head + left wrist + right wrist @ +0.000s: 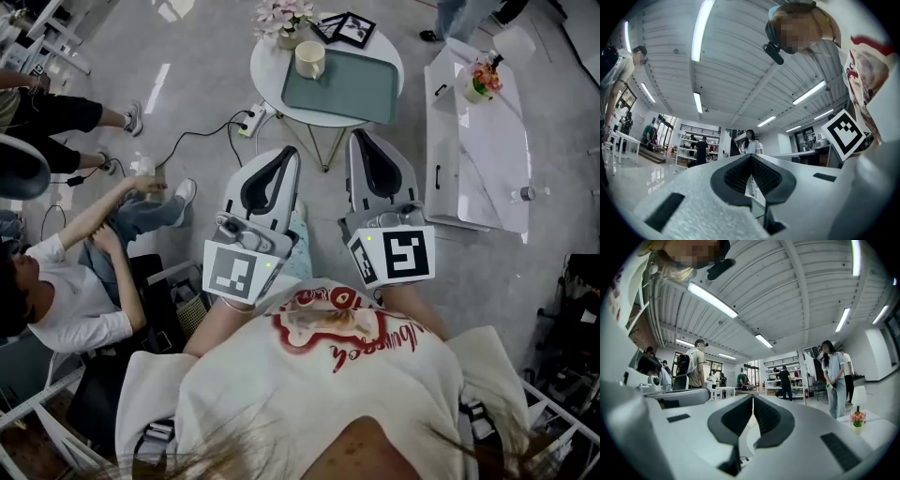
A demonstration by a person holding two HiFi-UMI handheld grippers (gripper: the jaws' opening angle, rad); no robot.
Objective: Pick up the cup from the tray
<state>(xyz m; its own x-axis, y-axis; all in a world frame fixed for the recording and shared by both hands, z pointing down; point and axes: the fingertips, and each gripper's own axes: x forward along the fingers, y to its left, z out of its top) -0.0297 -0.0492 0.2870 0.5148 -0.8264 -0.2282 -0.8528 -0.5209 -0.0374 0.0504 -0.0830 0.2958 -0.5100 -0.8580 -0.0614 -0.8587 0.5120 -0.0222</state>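
place: open-plan lab or workshop hall, shared by many people.
evidence, building: ribbed ceiling [797, 296] with long strip lights [701, 28]; glossy pale floor [216, 56].
evidence, fittings: open metal shelving [785, 376] at the far side; white work tables [724, 391]; power strip [251, 120] with loose cable [202, 131] on the floor.
evidence, occupants: standing people [833, 376]; seated people [66, 300] at the edge.
staged home-like corner: small round table [267, 70] with flowers [284, 17], picture frames [349, 28], tray [352, 89], cup [309, 59]; long white table [478, 159] beside it.
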